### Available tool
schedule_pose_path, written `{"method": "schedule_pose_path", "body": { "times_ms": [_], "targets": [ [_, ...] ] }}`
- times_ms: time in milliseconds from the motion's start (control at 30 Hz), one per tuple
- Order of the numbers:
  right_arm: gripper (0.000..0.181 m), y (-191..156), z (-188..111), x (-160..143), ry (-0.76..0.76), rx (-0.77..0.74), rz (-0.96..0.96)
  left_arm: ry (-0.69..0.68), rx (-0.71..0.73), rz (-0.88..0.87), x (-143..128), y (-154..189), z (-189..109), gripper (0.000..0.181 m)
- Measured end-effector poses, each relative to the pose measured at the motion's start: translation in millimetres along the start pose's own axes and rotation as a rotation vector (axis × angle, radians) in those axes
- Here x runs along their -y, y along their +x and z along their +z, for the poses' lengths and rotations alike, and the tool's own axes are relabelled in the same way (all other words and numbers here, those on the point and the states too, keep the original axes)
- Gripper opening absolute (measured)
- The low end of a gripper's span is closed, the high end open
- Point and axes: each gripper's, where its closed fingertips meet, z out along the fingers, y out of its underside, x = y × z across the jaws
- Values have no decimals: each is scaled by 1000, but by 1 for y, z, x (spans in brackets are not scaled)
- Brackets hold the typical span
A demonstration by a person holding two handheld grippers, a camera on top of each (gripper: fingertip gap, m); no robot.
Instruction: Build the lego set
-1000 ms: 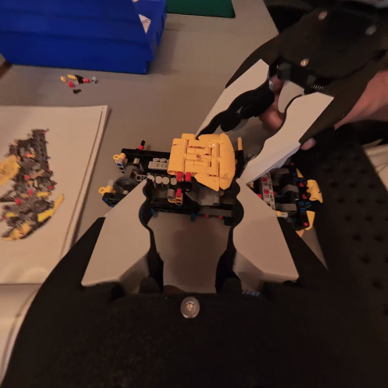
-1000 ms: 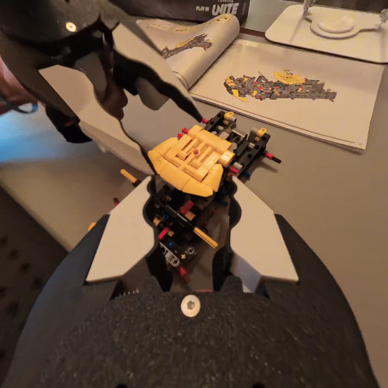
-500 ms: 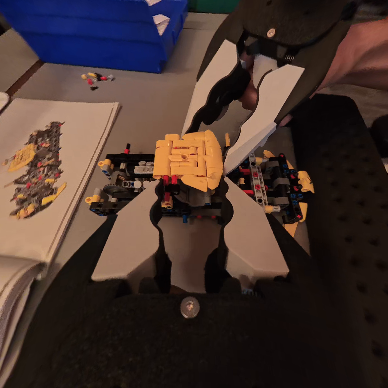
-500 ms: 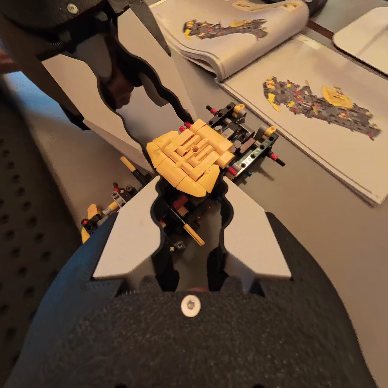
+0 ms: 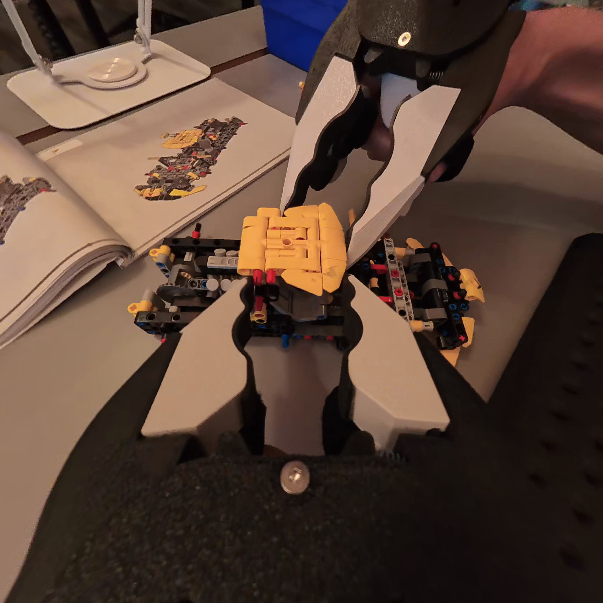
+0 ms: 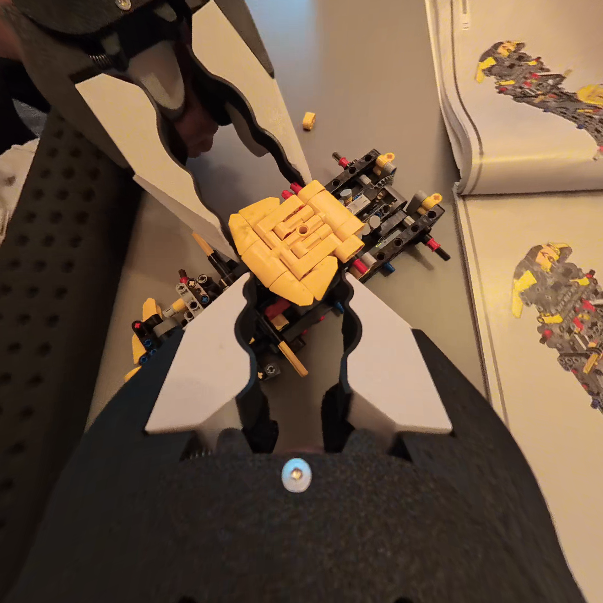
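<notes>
Both grippers are swinging round the model rather than moving it: against the pictures from a second ago, the yellow roof panel [image 5: 290,249] is sitting in the same spot on the black chassis [image 5: 202,287], while the open instruction booklet [image 5: 98,202] and a white stand base [image 5: 107,81] are coming into the left wrist view and the blue bins [image 5: 287,29] are sliding off to the top edge. The left gripper [image 5: 295,287] is bracketing the panel's near edge, and the right gripper [image 6: 295,282] is doing the same from the opposite side — each with its fingers spread about as wide as the panel, so the pair appear to be squeezing or pressing it home, which I judge is the seating step nearing its end. Whether the fingertips are truly touching the panel is hard to settle, since the tips are disappearing beneath its rim. The model is resting on the grey surface [image 6: 326,81], with a loose yellow piece [image 6: 309,120] lying apart — the chassis underside and the panel's pins are hidden.
</notes>
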Motion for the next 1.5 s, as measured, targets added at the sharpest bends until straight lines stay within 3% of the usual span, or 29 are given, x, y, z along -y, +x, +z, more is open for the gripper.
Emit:
{"method": "schedule_pose_path", "body": {
  "times_ms": [133,300,400,500,600,733,867,1100,1333,1500],
  "targets": [
    [54,3,-16,3,77,-89,80,50,8,-121,-4,-18,-39,57],
    [56,26,-79,-20,350,-607,417,-113,196,-273,-70,-83,-97,56],
    [54,10,-106,-18,612,-750,542,-139,219,-280,-73,-92,-98,55],
    [52,1,-106,-24,605,-840,529,-201,258,-219,-82,-102,-78,55],
    [49,-7,-102,-23,624,-829,514,-246,283,-191,-86,-107,-67,55],
    [45,-11,-104,-18,665,-803,492,-223,327,-153,-84,-110,-68,30],
    [44,-10,-97,-21,639,-776,506,-219,321,-161,-84,-111,-66,20],
    [43,-10,-87,-23,585,-768,489,-225,252,-195,-84,-101,-59,30],
    [41,-11,-86,-21,584,-762,477,-237,311,-114,-84,-101,-60,31],
    [42,-10,-80,-21,564,-742,473,-236,289,-152,-83,-102,-56,29]
  ]
}}
